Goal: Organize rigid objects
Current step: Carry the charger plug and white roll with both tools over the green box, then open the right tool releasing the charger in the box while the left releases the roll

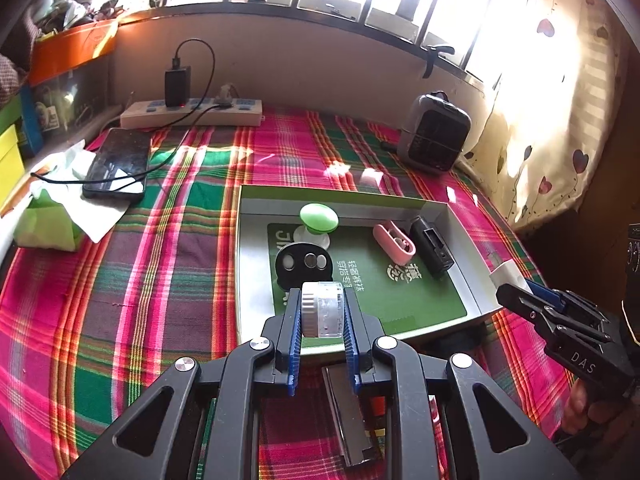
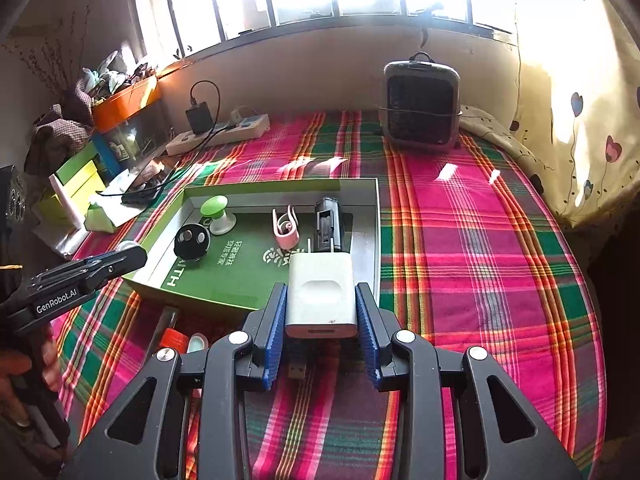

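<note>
Two grips: left gripper (image 1: 322, 314) clamps bottle cap (image 1: 322, 309); right gripper (image 2: 321, 312) clamps charger (image 2: 321, 294).

Left gripper (image 1: 322, 312) is angled downward, its blue pads clamped on a small clear jar (image 1: 322, 309). Right gripper (image 2: 321, 304), likewise tilted downward, is closed on a white charger (image 2: 321, 292). A hand (image 2: 18, 376) is seen behind the left gripper.

Both wrist cameras look steeply down and forward from near; both share the green box (image 1: 256, 200) (image 2: 360, 188) and window.
</note>
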Demonstrator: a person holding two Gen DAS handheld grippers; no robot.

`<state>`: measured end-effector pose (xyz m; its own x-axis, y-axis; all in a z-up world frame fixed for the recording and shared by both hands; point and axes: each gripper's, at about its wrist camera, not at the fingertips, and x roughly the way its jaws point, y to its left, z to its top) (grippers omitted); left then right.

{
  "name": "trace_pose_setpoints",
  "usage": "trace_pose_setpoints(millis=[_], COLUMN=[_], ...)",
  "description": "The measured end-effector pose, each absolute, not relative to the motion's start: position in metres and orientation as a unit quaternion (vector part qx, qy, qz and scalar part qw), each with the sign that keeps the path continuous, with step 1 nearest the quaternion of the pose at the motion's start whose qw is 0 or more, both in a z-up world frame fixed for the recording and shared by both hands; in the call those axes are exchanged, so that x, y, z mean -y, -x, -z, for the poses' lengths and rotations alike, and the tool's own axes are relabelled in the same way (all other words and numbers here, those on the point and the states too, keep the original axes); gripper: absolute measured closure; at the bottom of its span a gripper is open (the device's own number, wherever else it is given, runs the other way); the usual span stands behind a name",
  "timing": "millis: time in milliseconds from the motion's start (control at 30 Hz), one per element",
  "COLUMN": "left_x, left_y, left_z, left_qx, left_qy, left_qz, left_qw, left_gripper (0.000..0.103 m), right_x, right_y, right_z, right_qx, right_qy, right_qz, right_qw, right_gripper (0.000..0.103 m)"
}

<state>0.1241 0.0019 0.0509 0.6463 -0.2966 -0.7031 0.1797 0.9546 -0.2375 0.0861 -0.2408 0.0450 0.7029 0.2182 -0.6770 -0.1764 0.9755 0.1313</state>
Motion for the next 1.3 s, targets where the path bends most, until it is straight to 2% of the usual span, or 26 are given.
trace_pose_setpoints(millis=[500,1300], left_x=[0.010,0.014], left_y=[-0.159,-0.169], left_z=[-0.030,-0.019], left_qx=[-0.425,-0.430], left_qy=[0.066,0.052], left_qz=[0.138,0.124], left_qw=[0.892,0.893], left_gripper=[0.085,0.085], right_x=[0.214,0.211], right_y=[-0.138,-0.155], right_z=[-0.025,-0.006], right_qx=[-0.407,-0.437], right_qy=[-0.016,0.003], right_qz=[-0.136,-0.133], right_qw=[0.903,0.889], right_gripper=[0.068,0.068])
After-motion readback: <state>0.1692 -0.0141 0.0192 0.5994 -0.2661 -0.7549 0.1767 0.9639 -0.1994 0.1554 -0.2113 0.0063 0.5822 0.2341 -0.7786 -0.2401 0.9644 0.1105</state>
